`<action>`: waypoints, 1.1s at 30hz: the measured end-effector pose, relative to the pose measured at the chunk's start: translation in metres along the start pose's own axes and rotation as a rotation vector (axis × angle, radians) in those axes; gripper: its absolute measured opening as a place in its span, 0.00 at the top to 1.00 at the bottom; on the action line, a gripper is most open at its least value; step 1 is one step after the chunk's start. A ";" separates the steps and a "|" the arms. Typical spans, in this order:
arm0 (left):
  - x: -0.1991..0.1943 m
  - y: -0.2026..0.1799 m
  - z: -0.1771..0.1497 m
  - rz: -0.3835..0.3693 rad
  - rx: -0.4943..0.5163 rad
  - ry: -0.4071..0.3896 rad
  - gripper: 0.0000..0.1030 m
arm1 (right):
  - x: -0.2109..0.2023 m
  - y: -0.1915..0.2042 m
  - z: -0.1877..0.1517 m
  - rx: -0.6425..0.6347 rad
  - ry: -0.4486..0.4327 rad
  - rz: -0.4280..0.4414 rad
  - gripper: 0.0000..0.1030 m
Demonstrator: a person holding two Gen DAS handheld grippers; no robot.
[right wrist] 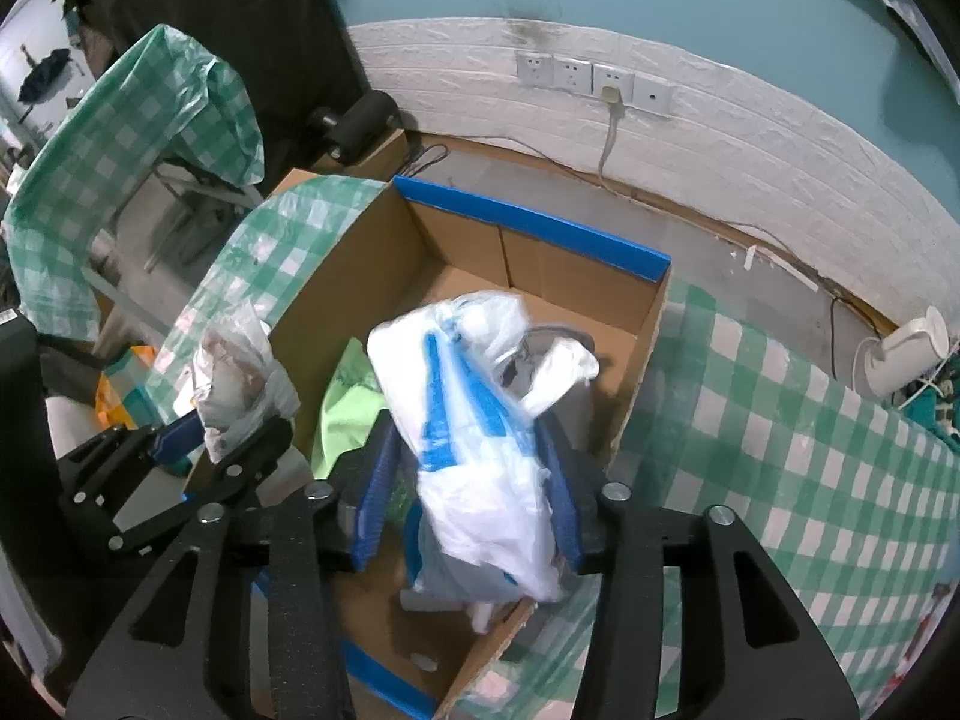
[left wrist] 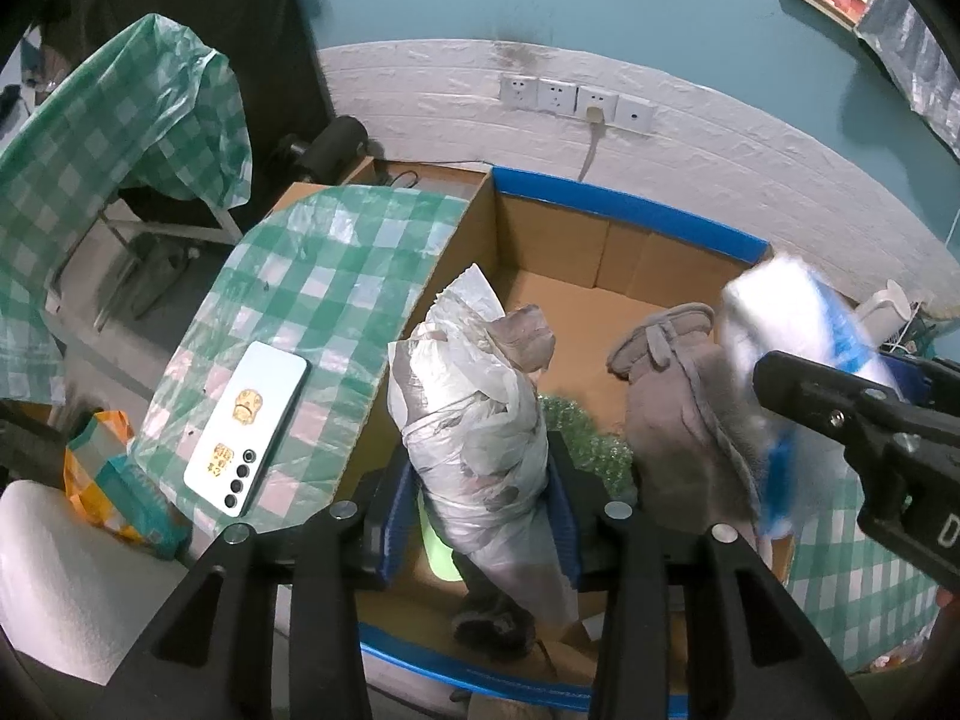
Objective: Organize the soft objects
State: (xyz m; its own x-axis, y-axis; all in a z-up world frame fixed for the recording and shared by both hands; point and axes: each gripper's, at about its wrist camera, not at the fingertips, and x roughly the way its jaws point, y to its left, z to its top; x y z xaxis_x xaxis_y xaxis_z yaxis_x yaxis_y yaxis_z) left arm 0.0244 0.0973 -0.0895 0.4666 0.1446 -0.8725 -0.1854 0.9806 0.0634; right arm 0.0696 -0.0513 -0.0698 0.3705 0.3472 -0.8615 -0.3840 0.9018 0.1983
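1. Left claw (left wrist: 480,480) clamped on grey plastic-wrapped bundle (left wrist: 474,420), centre frame, above cardboard box (left wrist: 600,210).
2. Right claw (right wrist: 468,474) clamped on white-and-blue bagged bundle (right wrist: 468,396), centre frame, over the box.
3. Grey glove (left wrist: 666,354) inside box, right of centre.

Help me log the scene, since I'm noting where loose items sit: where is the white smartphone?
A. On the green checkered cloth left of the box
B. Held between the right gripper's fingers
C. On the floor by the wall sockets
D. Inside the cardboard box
A: in the left wrist view the white smartphone lies flat, camera side up, on the green checkered cloth, outside the cardboard box.
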 end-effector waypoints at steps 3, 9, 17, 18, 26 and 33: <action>-0.001 0.002 0.002 0.005 -0.008 0.002 0.55 | -0.004 0.001 0.002 -0.003 -0.026 -0.003 0.44; -0.008 0.003 0.004 0.015 -0.023 -0.019 0.36 | -0.020 -0.001 0.004 -0.003 -0.068 -0.022 0.39; -0.022 -0.005 0.006 0.014 0.007 -0.054 0.29 | -0.043 -0.015 -0.004 0.032 -0.091 -0.033 0.38; -0.023 -0.006 0.005 0.011 0.012 -0.055 0.29 | -0.046 -0.016 -0.006 0.036 -0.095 -0.035 0.38; -0.036 -0.013 0.000 -0.010 0.031 -0.064 0.24 | -0.072 -0.035 -0.028 0.059 -0.119 -0.077 0.38; -0.057 -0.024 -0.003 -0.054 0.062 -0.089 0.21 | -0.090 -0.047 -0.043 0.072 -0.142 -0.087 0.38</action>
State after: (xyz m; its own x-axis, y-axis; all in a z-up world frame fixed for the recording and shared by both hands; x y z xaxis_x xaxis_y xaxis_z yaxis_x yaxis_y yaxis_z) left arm -0.0003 0.0649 -0.0432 0.5496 0.0995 -0.8295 -0.1051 0.9932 0.0496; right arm 0.0177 -0.1364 -0.0214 0.5174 0.2955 -0.8031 -0.2859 0.9443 0.1633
